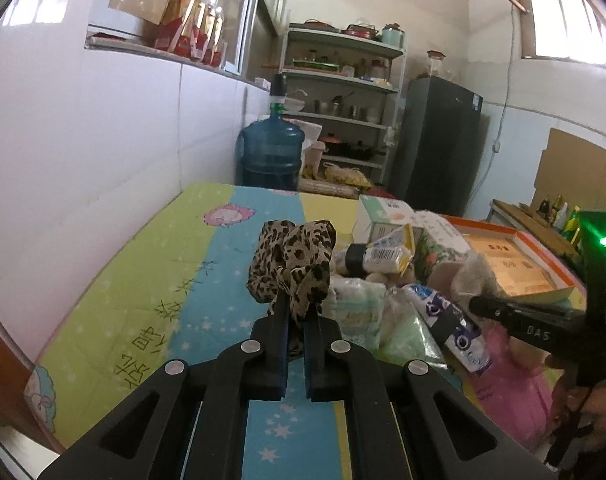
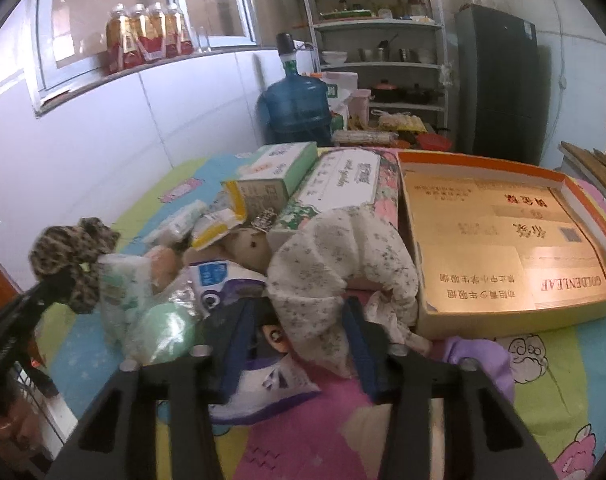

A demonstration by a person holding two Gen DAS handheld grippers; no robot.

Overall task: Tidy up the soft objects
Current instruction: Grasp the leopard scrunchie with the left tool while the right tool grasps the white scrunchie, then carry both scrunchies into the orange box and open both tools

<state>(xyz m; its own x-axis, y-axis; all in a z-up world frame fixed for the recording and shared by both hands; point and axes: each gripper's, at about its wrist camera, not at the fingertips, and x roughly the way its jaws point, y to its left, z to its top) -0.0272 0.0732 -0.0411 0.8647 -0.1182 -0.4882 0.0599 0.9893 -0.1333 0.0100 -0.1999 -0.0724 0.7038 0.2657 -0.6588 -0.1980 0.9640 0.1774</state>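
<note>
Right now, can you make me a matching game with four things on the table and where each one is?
Things:
1. leopard scrunchie
2. floral cloth
3. orange-rimmed box
4. stuffed toy

Places:
A. open, on the right side of the table
B. head poking out of the pile
C. pinched in the left gripper
D. between the open fingers of the right gripper

Pairs: 1-C, 2-D, 3-A, 4-B

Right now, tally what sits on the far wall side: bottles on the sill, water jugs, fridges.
Bottles on the sill: 4
Water jugs: 1
Fridges: 1
Total: 6
</note>
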